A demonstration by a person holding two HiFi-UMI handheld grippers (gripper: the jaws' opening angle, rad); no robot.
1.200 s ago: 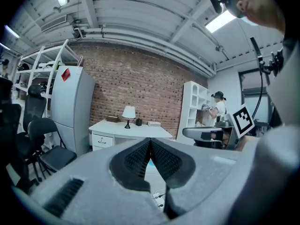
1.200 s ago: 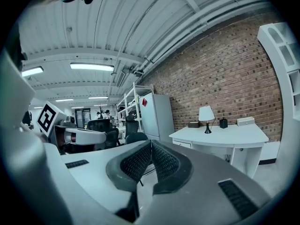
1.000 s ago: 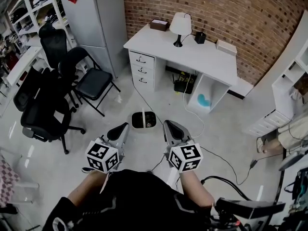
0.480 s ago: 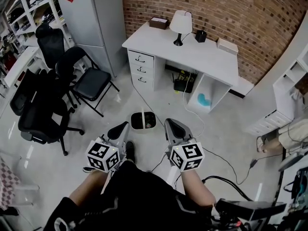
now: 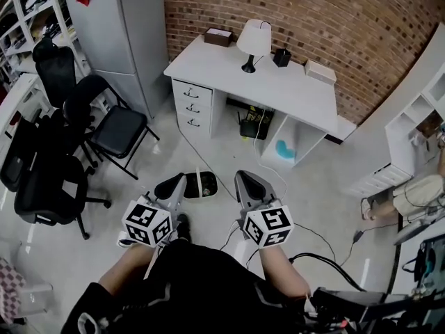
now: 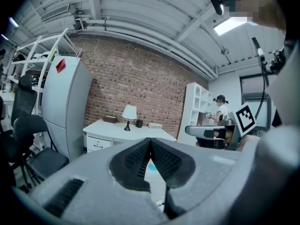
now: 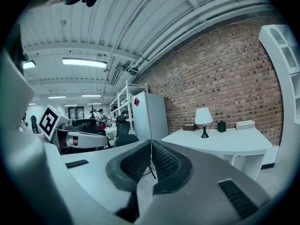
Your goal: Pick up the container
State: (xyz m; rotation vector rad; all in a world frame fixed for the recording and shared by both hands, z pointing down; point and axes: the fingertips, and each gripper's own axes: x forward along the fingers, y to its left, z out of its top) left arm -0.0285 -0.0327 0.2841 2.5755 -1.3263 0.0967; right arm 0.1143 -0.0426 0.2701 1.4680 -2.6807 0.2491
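Observation:
A small white bin (image 5: 206, 184) with a dark inside stands on the floor in the head view, half covered by my left gripper (image 5: 176, 181). A small black container (image 5: 281, 57) stands on the white desk (image 5: 278, 85) beside a lamp (image 5: 253, 40); the same container (image 7: 221, 125) shows in the right gripper view. Both grippers hang at waist height above the floor, well short of the desk. My left gripper (image 6: 150, 142) is shut with nothing between its pads. My right gripper (image 5: 243, 179) is shut and empty too, its pads (image 7: 140, 162) pressed together.
A tall grey cabinet (image 5: 132, 26) stands left of the desk, with black chairs (image 5: 111, 127) in front of it. White shelving (image 5: 410, 117) lines the right wall. Cables (image 5: 327, 239) trail across the floor. A brown box (image 5: 218, 36) and a white box (image 5: 320, 70) sit on the desk.
The view has moved forward toward the desk. The floor bin has slid closer to my left gripper and is now partly hidden by it. Both grippers stay shut and side by side.

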